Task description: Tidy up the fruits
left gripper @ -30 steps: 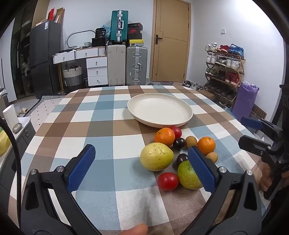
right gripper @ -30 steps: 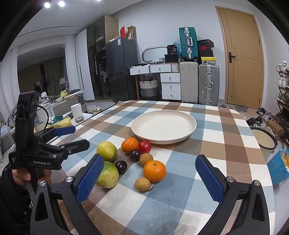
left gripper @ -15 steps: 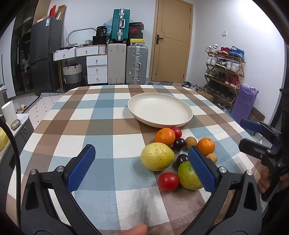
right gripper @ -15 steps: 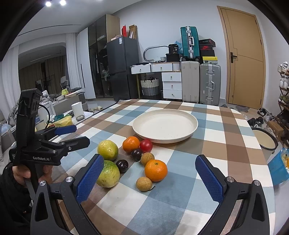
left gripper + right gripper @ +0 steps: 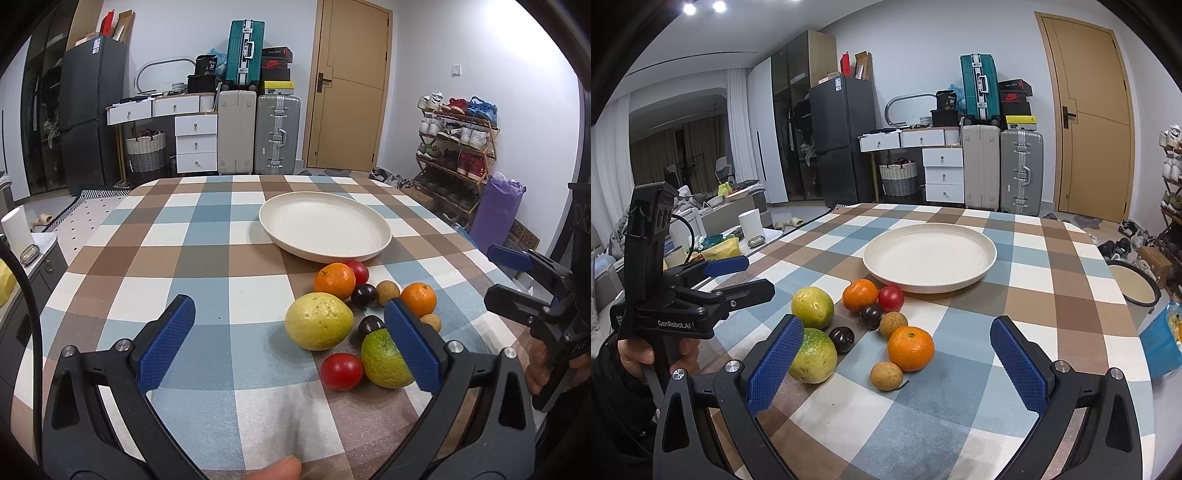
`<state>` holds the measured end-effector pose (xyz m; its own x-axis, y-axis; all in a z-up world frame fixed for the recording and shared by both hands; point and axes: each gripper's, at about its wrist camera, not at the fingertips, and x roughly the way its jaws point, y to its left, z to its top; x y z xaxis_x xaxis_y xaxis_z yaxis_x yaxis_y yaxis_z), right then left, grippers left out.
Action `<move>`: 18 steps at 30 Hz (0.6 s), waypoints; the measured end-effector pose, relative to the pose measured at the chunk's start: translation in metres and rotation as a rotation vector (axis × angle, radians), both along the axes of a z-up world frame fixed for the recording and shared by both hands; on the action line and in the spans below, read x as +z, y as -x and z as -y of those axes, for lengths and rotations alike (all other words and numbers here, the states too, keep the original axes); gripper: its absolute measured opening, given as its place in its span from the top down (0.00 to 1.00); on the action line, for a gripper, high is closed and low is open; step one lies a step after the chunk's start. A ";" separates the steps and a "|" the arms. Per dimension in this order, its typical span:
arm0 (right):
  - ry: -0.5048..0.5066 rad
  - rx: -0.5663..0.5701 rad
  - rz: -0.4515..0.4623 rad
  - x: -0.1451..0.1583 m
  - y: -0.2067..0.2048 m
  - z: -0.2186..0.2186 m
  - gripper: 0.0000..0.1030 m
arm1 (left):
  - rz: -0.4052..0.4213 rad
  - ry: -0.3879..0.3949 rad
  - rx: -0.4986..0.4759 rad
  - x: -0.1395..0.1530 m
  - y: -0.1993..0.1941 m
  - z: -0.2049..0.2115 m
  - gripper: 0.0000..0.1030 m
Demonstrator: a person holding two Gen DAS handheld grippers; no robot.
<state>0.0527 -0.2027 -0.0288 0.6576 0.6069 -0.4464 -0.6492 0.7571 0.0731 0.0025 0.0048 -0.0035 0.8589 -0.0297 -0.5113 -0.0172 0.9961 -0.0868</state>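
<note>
Since nothing is lifted yet, start state: every fruit lies on the checked table (image 5: 155, 236).
Plate (image 5: 929, 256): cream, wide, bare; likely the sorting spot.
Left gripper (image 5: 291, 336): jaws spread wide, holding nothing, hovering short of the plate.
Right gripper (image 5: 897, 358): jaws equally wide, nothing held, poised over the pile.
Guavas (image 5: 318, 325): yellow-green, bumpy, farthest from the plate.
Oranges (image 5: 910, 348): glossy, mid-cluster.
Tomatoes (image 5: 341, 371): red; one touches the plate.
Small fruits: dark plums (image 5: 841, 339) and tan longans (image 5: 886, 375) between.
</note>
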 end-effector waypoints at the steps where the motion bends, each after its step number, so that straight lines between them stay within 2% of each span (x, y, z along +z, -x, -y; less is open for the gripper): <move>1: 0.000 -0.001 0.000 0.000 0.001 0.000 0.00 | 0.000 -0.001 0.001 0.000 0.000 0.000 0.01; 18: 0.001 -0.001 0.001 0.000 0.001 0.000 0.00 | -0.001 0.001 0.004 0.001 0.003 -0.002 0.01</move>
<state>0.0519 -0.2028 -0.0286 0.6584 0.6060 -0.4464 -0.6486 0.7577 0.0719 0.0000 0.0071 -0.0024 0.8587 -0.0272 -0.5117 -0.0211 0.9959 -0.0883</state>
